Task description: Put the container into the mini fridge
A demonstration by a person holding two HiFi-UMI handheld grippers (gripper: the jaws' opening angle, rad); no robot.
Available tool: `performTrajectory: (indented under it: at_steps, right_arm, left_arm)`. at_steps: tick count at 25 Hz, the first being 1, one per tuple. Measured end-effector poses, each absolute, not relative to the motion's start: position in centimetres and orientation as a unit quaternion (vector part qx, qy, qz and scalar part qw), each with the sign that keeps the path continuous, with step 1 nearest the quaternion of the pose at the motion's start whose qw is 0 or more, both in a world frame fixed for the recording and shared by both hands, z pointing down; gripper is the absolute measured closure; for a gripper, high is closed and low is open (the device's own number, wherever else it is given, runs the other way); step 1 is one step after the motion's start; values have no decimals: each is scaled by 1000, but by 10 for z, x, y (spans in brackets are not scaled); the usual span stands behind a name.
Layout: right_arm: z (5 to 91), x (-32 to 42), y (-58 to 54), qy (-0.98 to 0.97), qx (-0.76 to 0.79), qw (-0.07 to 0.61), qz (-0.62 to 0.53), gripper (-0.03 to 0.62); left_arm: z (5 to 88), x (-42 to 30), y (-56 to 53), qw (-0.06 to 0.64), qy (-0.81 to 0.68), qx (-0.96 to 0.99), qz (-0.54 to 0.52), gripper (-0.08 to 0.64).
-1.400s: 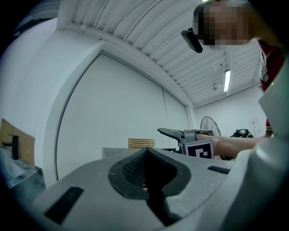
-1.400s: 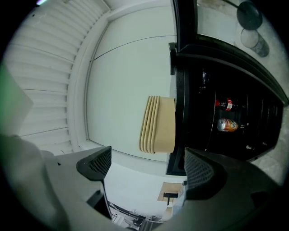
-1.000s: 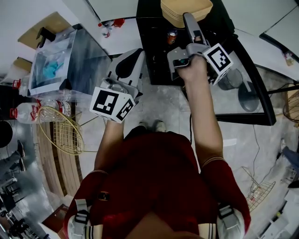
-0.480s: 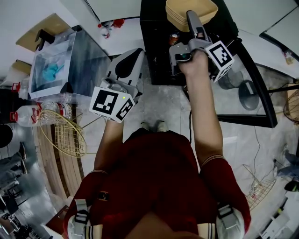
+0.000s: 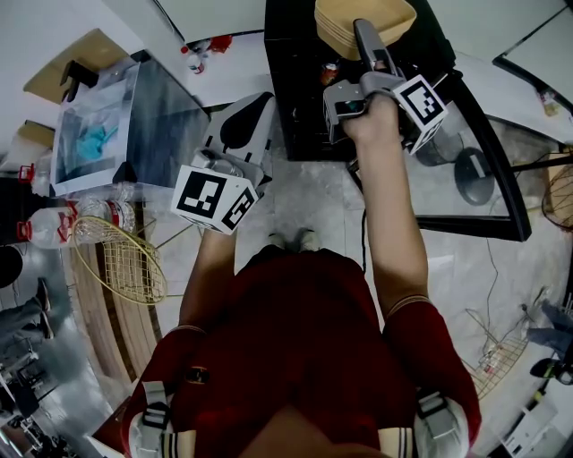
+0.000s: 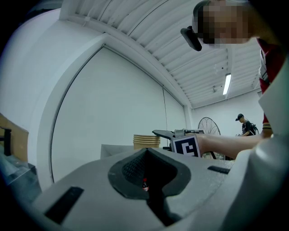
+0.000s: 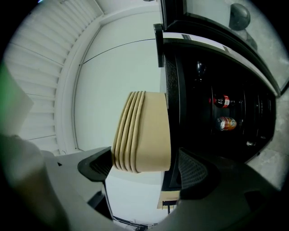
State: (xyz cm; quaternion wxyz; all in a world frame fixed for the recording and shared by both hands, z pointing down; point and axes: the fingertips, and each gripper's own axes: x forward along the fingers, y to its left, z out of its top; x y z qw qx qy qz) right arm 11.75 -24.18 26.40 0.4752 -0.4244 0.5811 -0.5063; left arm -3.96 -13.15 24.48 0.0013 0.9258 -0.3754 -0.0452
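The right gripper (image 7: 144, 168) is spread, with one pad on each side of a stack of tan containers (image 7: 143, 135). The left pad seems to touch the stack. A thin dark gap shows beside the right pad, so I judge that it is not pinching yet, though the wide lens makes this hard to confirm.

In the head view the right gripper (image 5: 364, 40) reaches forward over the containers (image 5: 394, 16), which appear to sit on top of the black mini fridge (image 5: 300, 107). The glass door (image 5: 466, 179) stands open to the right. Inside, a bottle (image 7: 220, 101) and a can (image 7: 226, 122) are on the shelves.

The left gripper (image 5: 243, 125) is low and near the body, pressed together on nothing.

The step in hand is likely the grasp. To do it well, the jaws should be centred on the side walls and closed gently, because the thin walls may bend. The containers should then be lifted clear of the fridge top, brought down to the open front, and set on a free part of a shelf, away from the bottle and the can.
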Motion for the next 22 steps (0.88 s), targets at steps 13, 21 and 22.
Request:
performTrajectory:
  at_steps: [13,21,22]
  right_arm:
    - [255,120,-239,571,-411,502,-502,218]
    - [248,116,-223,591,-412,496,-485,219]
    - [246,116,-220,594,-410,496,-483,220]
  left_arm:
    - [246,-47,-133,4,-369,928,-46,554]
    - [243,-47,-130,2,-359,932,-53,554]
    - [243,-47,-129,2,-358,932,-54,554]
